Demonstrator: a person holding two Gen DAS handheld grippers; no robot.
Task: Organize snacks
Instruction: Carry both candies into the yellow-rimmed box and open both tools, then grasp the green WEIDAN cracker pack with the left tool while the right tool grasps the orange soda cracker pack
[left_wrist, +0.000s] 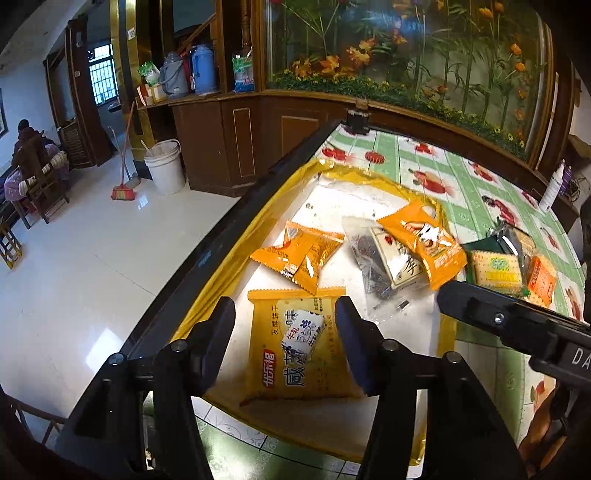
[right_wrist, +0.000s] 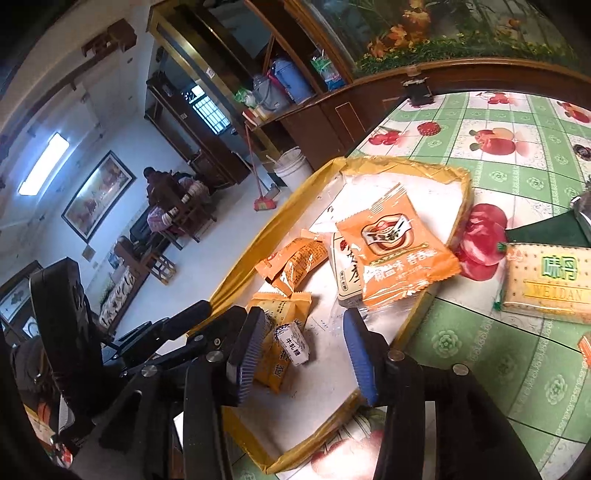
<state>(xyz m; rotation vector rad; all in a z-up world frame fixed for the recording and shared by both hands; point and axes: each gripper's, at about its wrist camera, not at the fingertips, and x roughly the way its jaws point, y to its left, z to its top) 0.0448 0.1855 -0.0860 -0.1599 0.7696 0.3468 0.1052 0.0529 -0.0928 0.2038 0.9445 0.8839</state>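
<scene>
Hovering over the gold-rimmed tray, both grippers are standing partly open and empty: the left gripper is framing the yellow biscuit packet, the right gripper the small white nougat candy lying on it. Biscuits are waiting outside, at three o'clock.

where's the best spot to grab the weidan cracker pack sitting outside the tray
The cracker pack lies flat on the tablecloth, outside the gold-rimmed tray. Probably best to pinch across its near long edge or crimped end seam with the right gripper, coming from the open tablecloth side, since the flat face offers little to bite.
</scene>
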